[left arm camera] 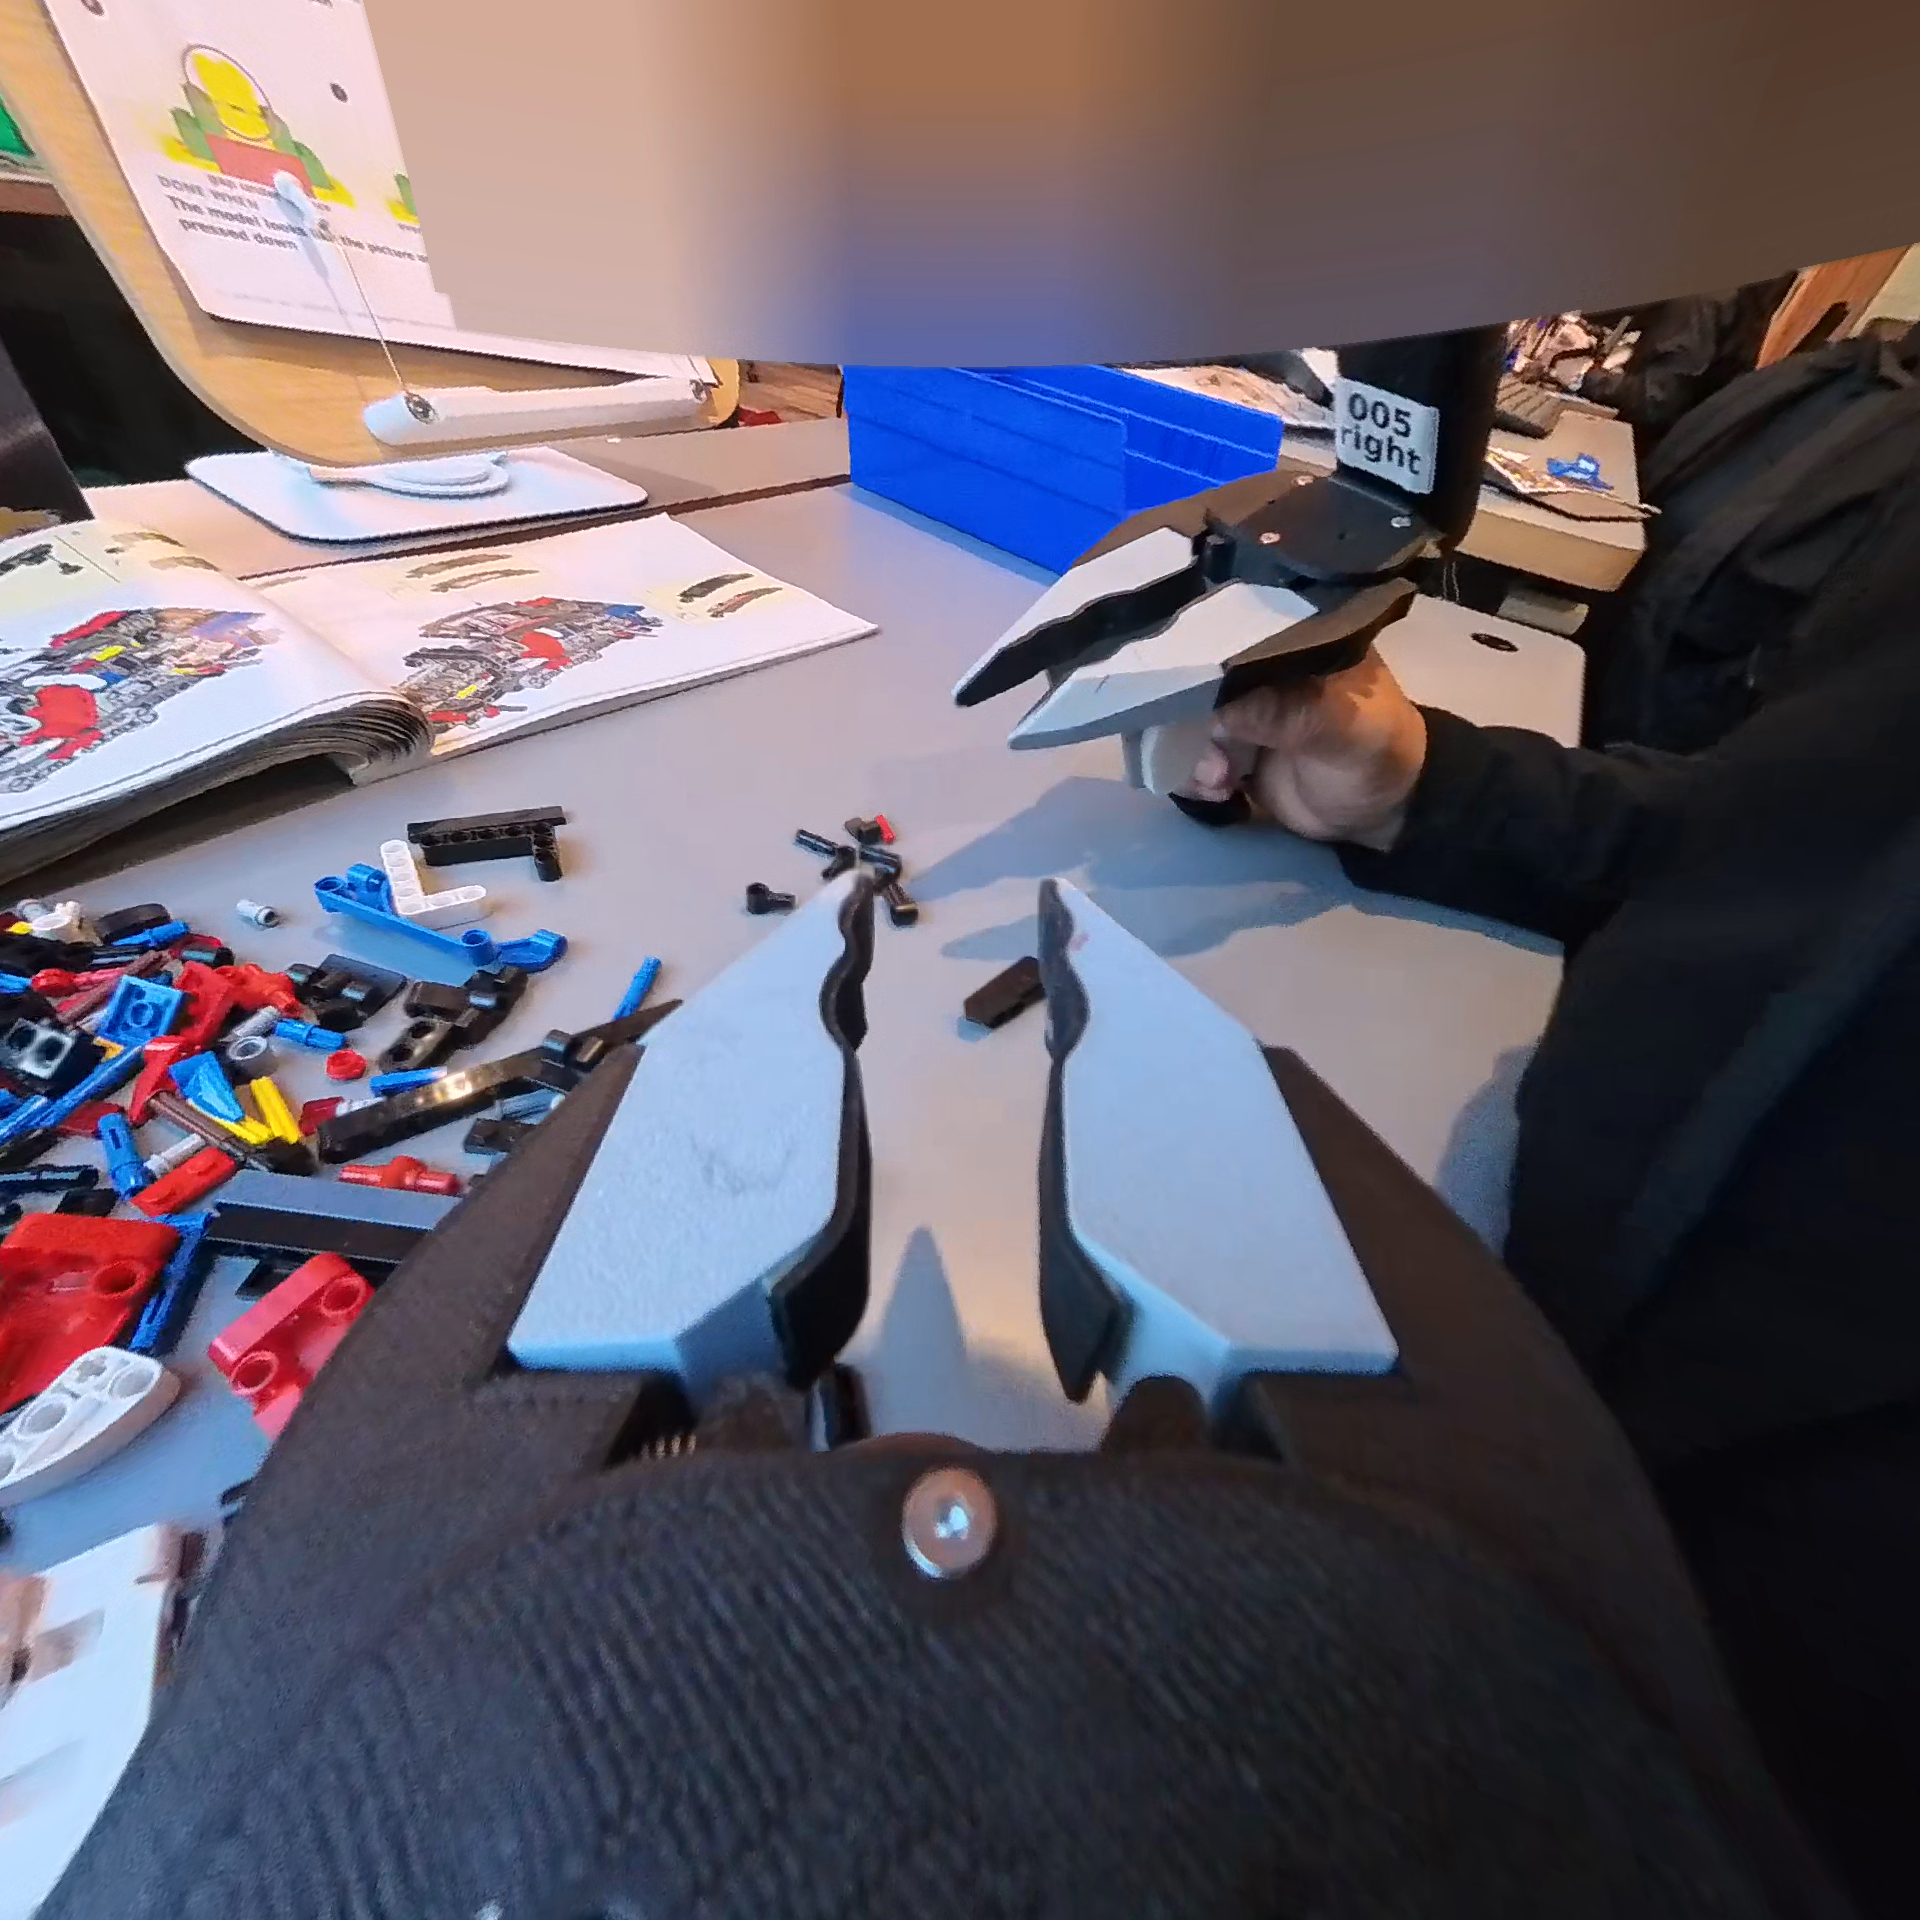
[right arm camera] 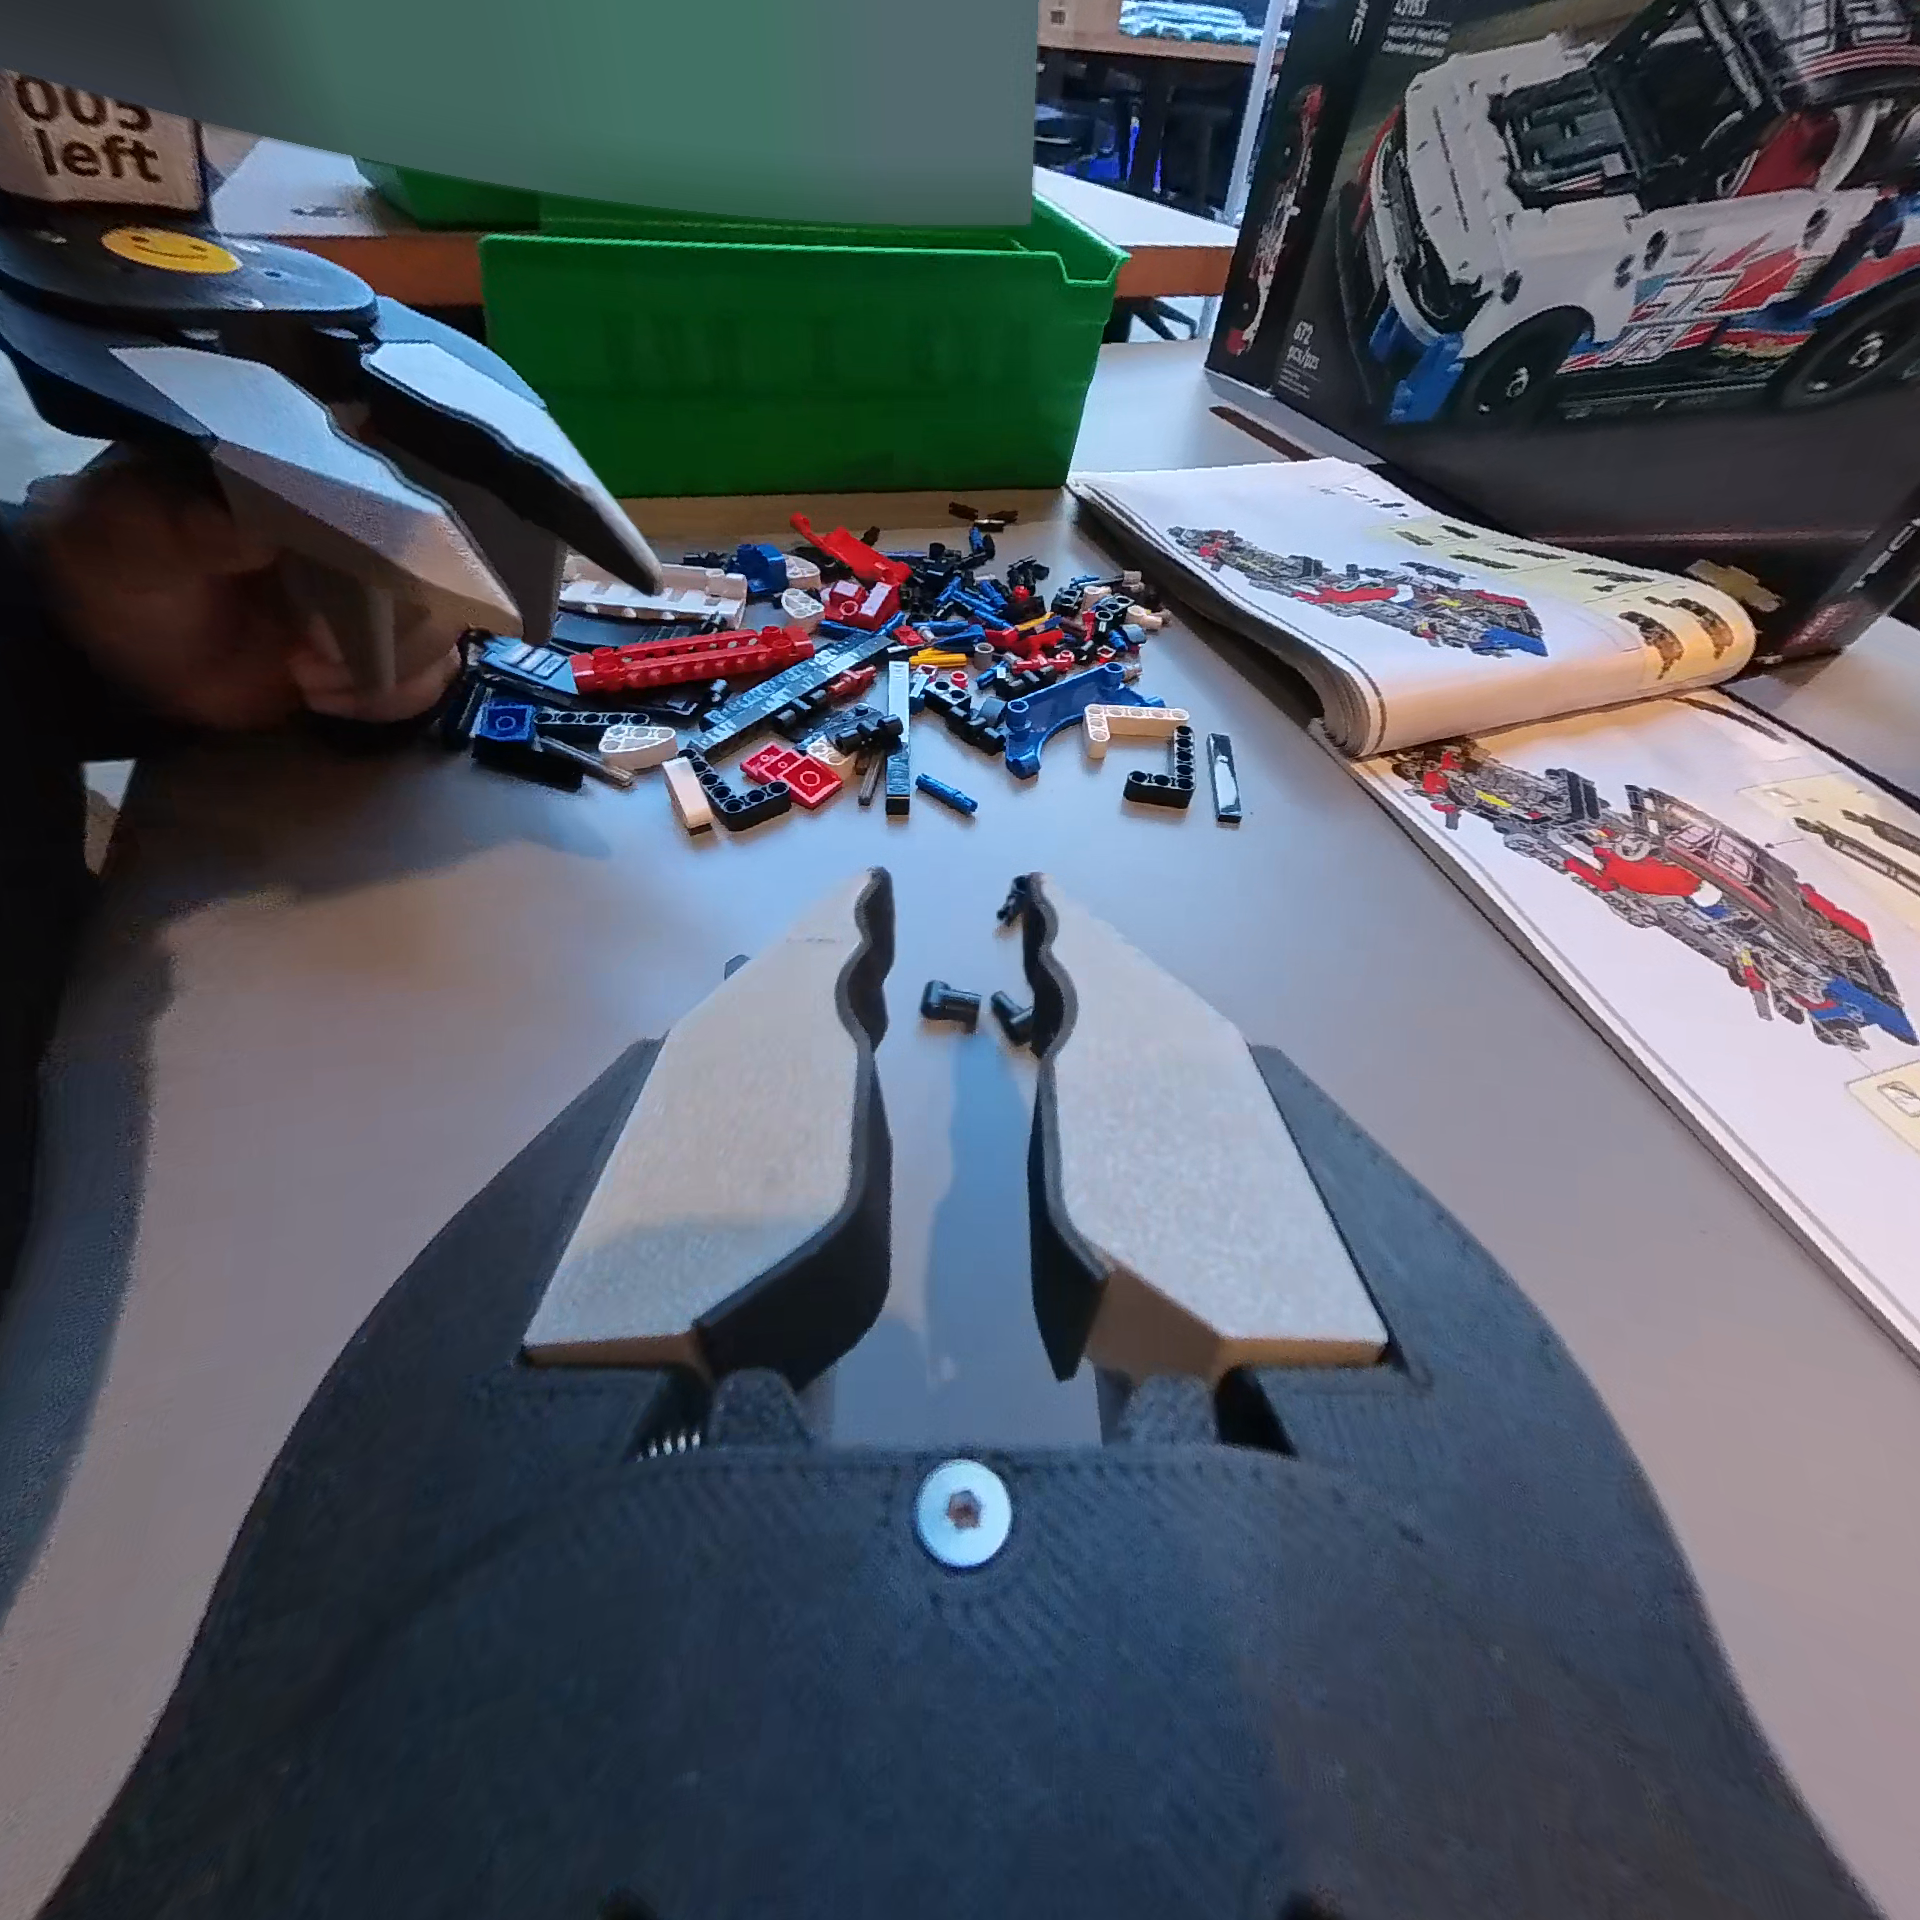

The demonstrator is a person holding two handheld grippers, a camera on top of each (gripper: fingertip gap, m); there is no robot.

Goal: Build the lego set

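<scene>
A small black connector pin (right arm camera: 948,1004) lies on the smooth grey table (right arm camera: 416,1039) between the spread fingers of the right gripper (right arm camera: 956,894). The left gripper (left arm camera: 951,899), fingers also spread and empty, hovers beside the heap of glossy plastic lego pieces (right arm camera: 831,665).

Workshop: worktables (right arm camera: 1143,249), parts bins (right arm camera: 790,364), loose bricks (right arm camera: 831,665).

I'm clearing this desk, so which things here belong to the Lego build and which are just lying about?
Belongs to the build:
- loose Lego pieces
- open instruction booklet
- set box
- small black pins

Just lying about:
- green bin
- blue bin
- document stand
</scene>
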